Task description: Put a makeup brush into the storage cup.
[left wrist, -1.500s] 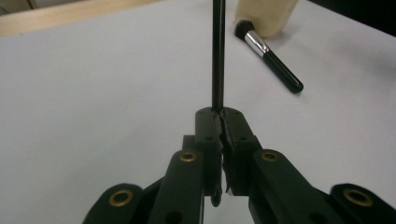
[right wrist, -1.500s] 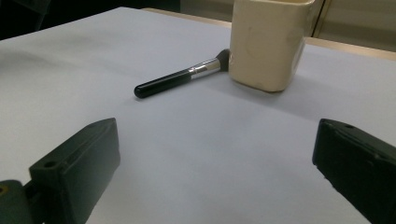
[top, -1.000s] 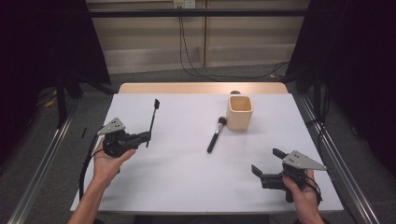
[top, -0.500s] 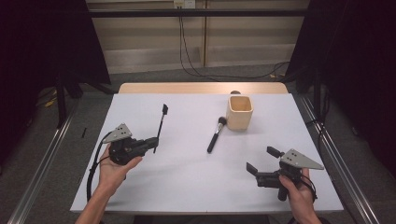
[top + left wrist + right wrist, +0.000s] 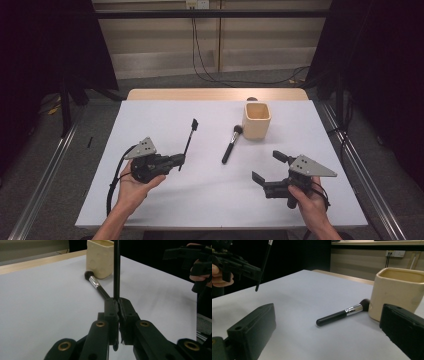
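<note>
Left claw shifted right, clamping thin brush

Brush lies on table; cup just right.

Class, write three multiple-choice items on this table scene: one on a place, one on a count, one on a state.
1. Where does the makeup brush lie?
A. inside the cup
B. on the table beside the cup
C. in the right tool
2. How many brushes are there?
A. one
B. two
C. four
3. The left tool is:
A. shut on the thin brush
B. open and empty
C. lying on the table
Key: 1 B, its bristles lie by the cream cup; 2 B, one lying, the thin brush held; 3 A, jaws clamp its handle.
</note>
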Action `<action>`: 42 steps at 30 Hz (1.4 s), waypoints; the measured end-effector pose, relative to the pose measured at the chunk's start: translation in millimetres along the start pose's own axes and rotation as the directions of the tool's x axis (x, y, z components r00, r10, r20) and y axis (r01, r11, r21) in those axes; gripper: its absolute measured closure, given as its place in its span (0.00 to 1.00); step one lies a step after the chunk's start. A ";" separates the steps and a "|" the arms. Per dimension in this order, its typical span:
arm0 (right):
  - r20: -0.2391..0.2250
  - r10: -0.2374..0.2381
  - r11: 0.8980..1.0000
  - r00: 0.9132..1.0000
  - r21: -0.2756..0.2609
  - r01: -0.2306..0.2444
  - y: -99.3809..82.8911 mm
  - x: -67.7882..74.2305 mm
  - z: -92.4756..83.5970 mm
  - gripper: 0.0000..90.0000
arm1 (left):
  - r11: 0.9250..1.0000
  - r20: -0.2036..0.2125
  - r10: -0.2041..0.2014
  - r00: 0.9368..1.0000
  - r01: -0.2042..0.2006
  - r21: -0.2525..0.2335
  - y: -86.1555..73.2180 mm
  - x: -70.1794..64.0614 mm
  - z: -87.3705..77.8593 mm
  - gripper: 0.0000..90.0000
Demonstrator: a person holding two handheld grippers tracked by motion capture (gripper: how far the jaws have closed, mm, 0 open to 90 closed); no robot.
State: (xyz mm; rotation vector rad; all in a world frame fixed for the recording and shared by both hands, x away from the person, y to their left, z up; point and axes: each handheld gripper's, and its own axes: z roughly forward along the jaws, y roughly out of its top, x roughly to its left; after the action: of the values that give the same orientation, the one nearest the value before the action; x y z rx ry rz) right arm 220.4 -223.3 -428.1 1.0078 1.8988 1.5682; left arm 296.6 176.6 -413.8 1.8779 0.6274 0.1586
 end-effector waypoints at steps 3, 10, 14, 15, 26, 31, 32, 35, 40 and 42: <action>-0.023 0.000 1.000 1.000 0.005 0.000 4.2 1.9 1.4 0.00 | 1.000 0.011 0.002 1.000 -0.002 0.003 -0.2 -2.9 4.4 0.95; -0.078 0.001 1.000 0.997 0.007 -0.001 12.1 5.5 7.6 0.00 | 1.000 0.029 0.004 1.000 -0.004 -0.008 2.3 -9.2 14.6 0.95; -0.128 0.001 1.000 0.992 -0.008 -0.002 19.4 9.3 15.8 0.00 | 1.000 0.038 0.004 0.999 -0.004 -0.009 5.0 -9.9 23.5 0.95; -0.140 0.001 1.000 0.990 -0.011 -0.003 21.4 10.2 18.5 0.00 | 1.000 0.036 0.010 0.999 -0.009 -0.007 5.5 -10.9 25.3 0.95; -0.207 -0.005 1.000 0.978 -0.019 0.001 43.3 21.3 45.3 0.00 | 1.000 0.069 0.014 0.998 -0.012 -0.029 12.6 -22.9 42.9 0.95; -0.226 -0.013 1.000 0.974 -0.026 0.007 52.1 23.0 53.9 0.00 | 0.999 0.074 0.026 0.997 -0.025 -0.025 14.9 -27.3 49.2 0.95; -0.227 -0.015 1.000 0.974 -0.020 0.011 53.0 24.1 56.3 0.00 | 0.999 0.076 0.031 0.997 -0.029 -0.027 14.9 -27.9 49.8 0.95; -0.240 -0.018 1.000 0.971 0.010 0.021 53.8 27.8 66.3 0.00 | 0.999 0.078 0.039 0.996 -0.037 -0.031 13.5 -30.9 49.8 0.95; -0.288 0.023 1.000 0.957 0.024 -0.016 54.2 30.6 80.8 0.03 | 0.999 0.091 0.036 0.995 -0.033 -0.029 11.2 -32.9 47.7 0.95; -0.291 0.031 0.999 0.956 0.016 -0.027 58.1 28.6 84.1 0.08 | 0.999 0.090 0.038 0.995 -0.036 -0.029 10.5 -32.2 48.4 0.95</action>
State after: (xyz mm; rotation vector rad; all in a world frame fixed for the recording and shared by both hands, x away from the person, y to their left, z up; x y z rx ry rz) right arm 279.7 -144.6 -388.7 0.8496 2.0965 1.8076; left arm 291.9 117.7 -417.5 1.8604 0.5264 0.1049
